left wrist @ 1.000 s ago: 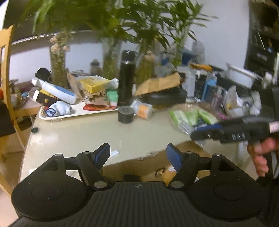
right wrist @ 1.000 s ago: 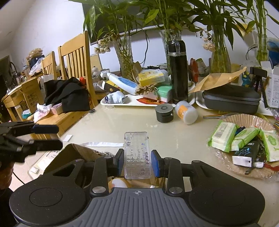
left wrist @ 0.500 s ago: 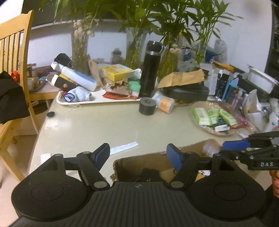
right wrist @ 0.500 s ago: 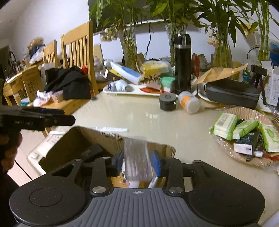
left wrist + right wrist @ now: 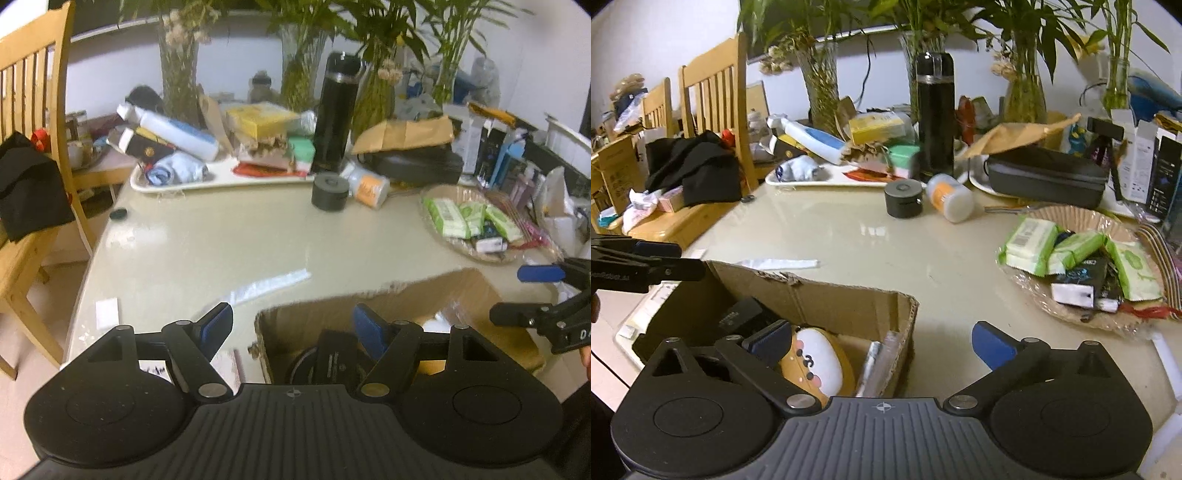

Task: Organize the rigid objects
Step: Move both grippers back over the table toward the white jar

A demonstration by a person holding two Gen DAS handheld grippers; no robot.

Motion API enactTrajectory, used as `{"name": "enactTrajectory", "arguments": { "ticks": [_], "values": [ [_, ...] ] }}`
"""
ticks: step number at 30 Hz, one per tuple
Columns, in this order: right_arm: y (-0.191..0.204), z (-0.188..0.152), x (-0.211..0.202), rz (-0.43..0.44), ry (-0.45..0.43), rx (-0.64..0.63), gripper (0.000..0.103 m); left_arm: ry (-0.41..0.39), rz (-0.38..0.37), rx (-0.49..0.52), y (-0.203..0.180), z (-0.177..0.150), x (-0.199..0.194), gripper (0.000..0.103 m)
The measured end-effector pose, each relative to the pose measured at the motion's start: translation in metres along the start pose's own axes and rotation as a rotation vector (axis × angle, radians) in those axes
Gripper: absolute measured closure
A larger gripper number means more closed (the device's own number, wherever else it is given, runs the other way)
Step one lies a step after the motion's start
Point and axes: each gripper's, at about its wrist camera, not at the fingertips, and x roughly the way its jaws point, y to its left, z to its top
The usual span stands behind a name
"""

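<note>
Now mid-drop, judging by the scene — going left to right.

At nine o'clock in the right wrist view: left gripper (image 5: 665,260) poised over the box (image 5: 849,295) edge, jaws standing apart with nothing between them — same reading from its own camera (image 5: 291,326), pads bare above the box's dark contents.

At seven to six o'clock: open box on the table (image 5: 849,236), holding a black device (image 5: 738,317), a white-and-orange case (image 5: 816,354) and a clear plastic case (image 5: 886,350) leaning upright against the box's right wall.

At six o'clock: right gripper (image 5: 882,343) with jaws opening wide, no pad touching anything; clear case between and just below them, already inside the box.

Farther out at twelve to one o'clock: grey puck (image 5: 903,199) and a toppled bottle (image 5: 949,197), touching or nearly so, loose on the table.

Likely step: release of the clear case. Next move probably calls for lifting the right gripper clear of the box wall, then reaching for a loose item such as the puck — approach from above, jaws wide enough for its round body.
</note>
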Motion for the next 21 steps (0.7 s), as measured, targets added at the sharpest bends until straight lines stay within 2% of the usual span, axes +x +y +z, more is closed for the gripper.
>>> {"name": "enactTrajectory", "arguments": {
  "ticks": [5,11,21],
  "values": [
    [0.001,-0.003,0.007,-0.021,0.043,-0.008,0.0,0.099,0.036,0.037,-0.004,-0.004,0.013,0.032],
    [0.001,-0.004,0.015,-0.04,0.095,-0.014,0.0,0.093,0.029,0.029,-0.002,-0.005,0.01,0.032],
    [0.002,-0.004,0.015,-0.039,0.097,-0.016,0.0,0.07,0.01,0.032,-0.005,-0.004,0.008,0.032]
  ]
}}
